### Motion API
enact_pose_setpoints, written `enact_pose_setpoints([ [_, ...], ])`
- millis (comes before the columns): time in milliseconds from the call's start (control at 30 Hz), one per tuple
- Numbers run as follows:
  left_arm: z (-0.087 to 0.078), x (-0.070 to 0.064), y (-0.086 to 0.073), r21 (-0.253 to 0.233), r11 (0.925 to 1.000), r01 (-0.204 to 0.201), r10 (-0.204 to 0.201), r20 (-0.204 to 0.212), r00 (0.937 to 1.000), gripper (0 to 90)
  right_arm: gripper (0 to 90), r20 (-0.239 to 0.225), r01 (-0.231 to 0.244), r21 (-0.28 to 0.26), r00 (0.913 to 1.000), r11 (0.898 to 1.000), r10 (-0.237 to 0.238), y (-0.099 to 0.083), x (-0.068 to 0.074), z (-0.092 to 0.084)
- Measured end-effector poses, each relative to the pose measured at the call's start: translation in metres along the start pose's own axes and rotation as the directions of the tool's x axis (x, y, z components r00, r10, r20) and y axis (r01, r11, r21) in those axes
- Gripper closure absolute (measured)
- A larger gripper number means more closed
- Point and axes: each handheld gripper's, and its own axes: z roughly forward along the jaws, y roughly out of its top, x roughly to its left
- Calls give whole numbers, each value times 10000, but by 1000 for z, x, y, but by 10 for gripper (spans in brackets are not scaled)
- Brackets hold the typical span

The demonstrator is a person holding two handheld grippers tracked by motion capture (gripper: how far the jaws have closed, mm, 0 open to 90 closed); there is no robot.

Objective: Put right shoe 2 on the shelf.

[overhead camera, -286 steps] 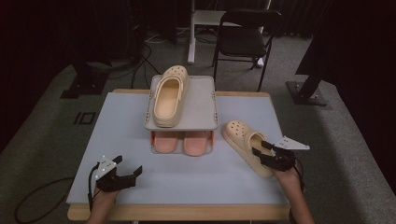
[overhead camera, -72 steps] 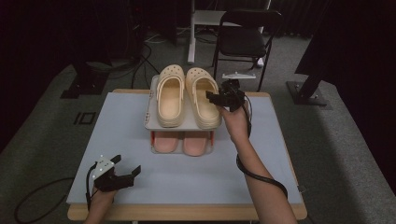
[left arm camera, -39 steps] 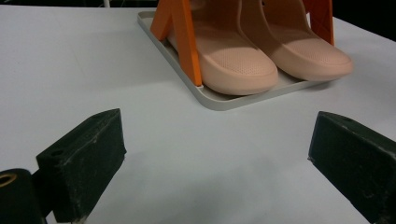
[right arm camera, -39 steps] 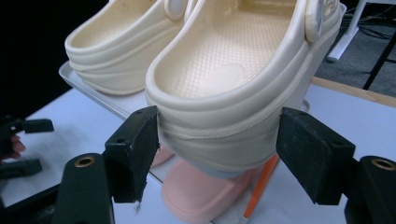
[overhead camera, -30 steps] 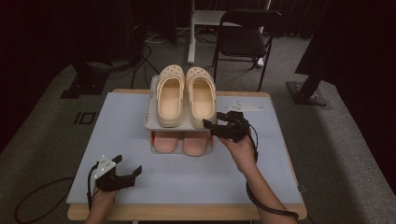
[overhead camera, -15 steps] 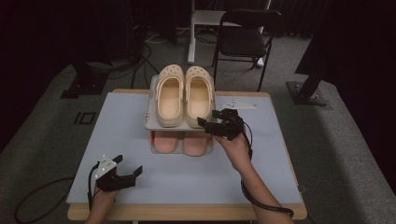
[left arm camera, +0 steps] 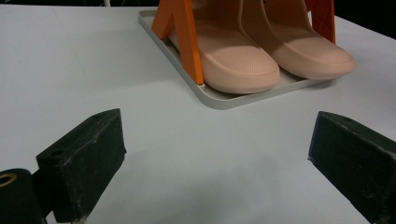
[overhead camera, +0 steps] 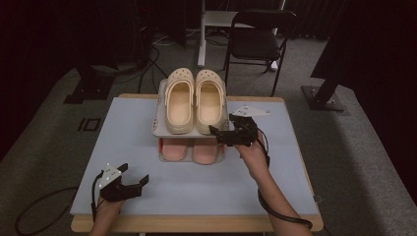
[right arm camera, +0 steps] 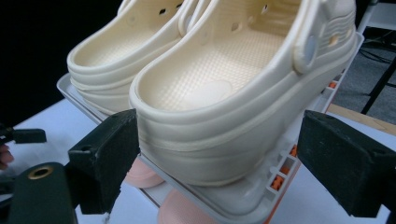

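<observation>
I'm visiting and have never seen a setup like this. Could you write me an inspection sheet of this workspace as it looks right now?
Surface: pale blue table top on a wooden base.
Job's things: two cream clogs side by side on the rack's top shelf; two pink shoes on the lower tray.
Clutter: nothing seen.
Grippers: right gripper at the near end of the right clog, jaws just opened, wide, not pressing it; left gripper open, low over bare table.
Cables: one trails from each gripper; more on the floor behind.
Surroundings: grey carpet, black chair, dark stands.
</observation>
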Motion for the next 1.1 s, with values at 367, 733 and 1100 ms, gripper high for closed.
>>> enact_pose_setpoints([
  [367, 0, -2, 0, 41, 10000, -35, 35, 9, 10000, 36, 127, 45, 105, -409, 9999, 9991, -104, -12, -9, -23],
  [733, 1, -2, -1, 72, 10000, -59, 59, 18, 10000, 36, 128, 225, 2, -340, 9997, 9994, 6, -37, -23, -37],
  [1100, 2, -1, -2, 109, 9999, -36, 35, 21, 10000, 36, 127, 347, 38, -633, 9994, 9980, -16, -68, -37, -48],
])
